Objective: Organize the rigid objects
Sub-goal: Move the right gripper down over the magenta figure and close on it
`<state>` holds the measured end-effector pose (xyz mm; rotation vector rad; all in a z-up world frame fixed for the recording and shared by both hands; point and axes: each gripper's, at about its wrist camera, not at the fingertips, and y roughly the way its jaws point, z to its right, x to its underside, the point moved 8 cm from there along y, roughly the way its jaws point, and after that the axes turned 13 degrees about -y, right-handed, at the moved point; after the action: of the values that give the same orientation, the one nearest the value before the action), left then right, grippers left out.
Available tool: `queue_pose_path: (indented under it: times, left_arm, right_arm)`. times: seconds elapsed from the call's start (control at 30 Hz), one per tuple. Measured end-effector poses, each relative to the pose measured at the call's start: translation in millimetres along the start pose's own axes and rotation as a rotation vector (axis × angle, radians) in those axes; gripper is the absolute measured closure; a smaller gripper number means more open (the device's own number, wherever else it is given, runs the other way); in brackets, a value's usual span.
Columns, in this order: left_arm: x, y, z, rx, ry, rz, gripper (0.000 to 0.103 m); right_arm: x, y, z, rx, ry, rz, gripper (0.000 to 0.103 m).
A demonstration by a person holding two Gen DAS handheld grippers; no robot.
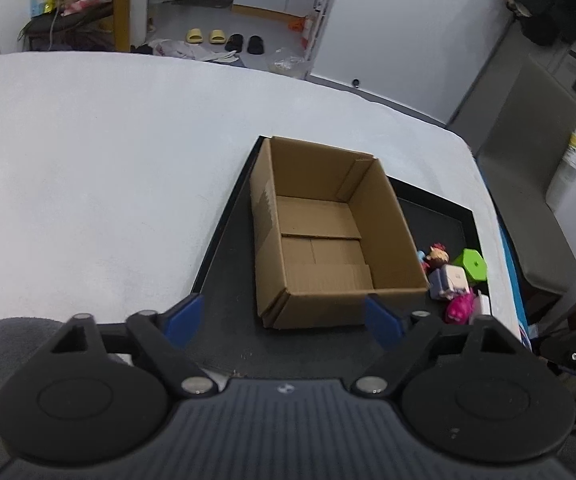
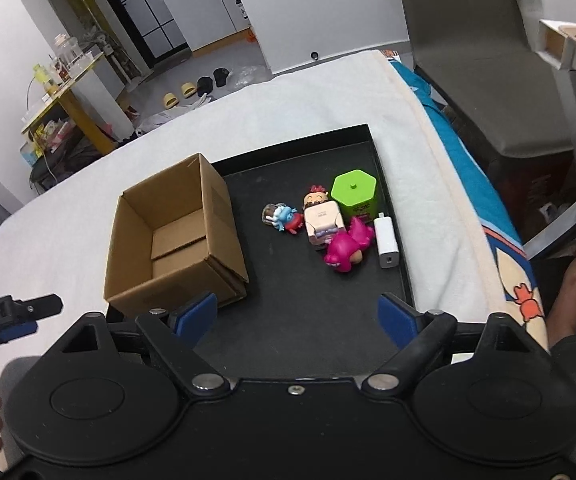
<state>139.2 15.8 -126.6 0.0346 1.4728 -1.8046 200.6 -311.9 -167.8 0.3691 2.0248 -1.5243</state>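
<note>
Ahead of your right gripper (image 2: 298,320), whose blue pads stand wide apart and hold nothing, five rigid objects cluster on the black tray (image 2: 312,320): one green hexagonal container (image 2: 354,192), one boxy figurine (image 2: 322,218), one pink monster toy (image 2: 346,246), one white charger (image 2: 386,242), one small blue-red figure (image 2: 283,218). Your left gripper (image 1: 283,318), also spread and holding nothing, faces the one open cardboard box (image 1: 328,240).

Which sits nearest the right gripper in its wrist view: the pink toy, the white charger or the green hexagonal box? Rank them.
From the right gripper, open:
1. White charger, near the tray's right wall.
2. Pink toy, beside the charger on its left; too close to call against it.
3. Green hexagonal box, farthest back.
</note>
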Motion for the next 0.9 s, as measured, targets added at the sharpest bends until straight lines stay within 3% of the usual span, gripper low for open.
queue_pose_path:
  times: [0.3,0.53,0.67,0.9]
  left_arm:
    - [-7.8,32.9,-8.9,-0.010,-0.119,-0.058,0.050]
    - [-13.1,58.5,-10.1,-0.011,-0.187,-0.113,0.057]
    - [-16.7,72.5,-10.9,-0.025,-0.206,-0.134,0.060]
    - [-13.8,99.4,-8.4,-0.060,-0.195,-0.176,0.068]
  right_arm:
    - [-16.2,24.4,4.9,0.003,0.008,-0.011,0.016]
    - [-26.7,48.5,17.2,0.000,0.075,-0.036,0.021]
    - [-28.6,68.5,26.6,0.001,0.122,-0.062,0.029]
    - [-22.8,101.1,41.4,0.000,0.198,-0.098,0.037]
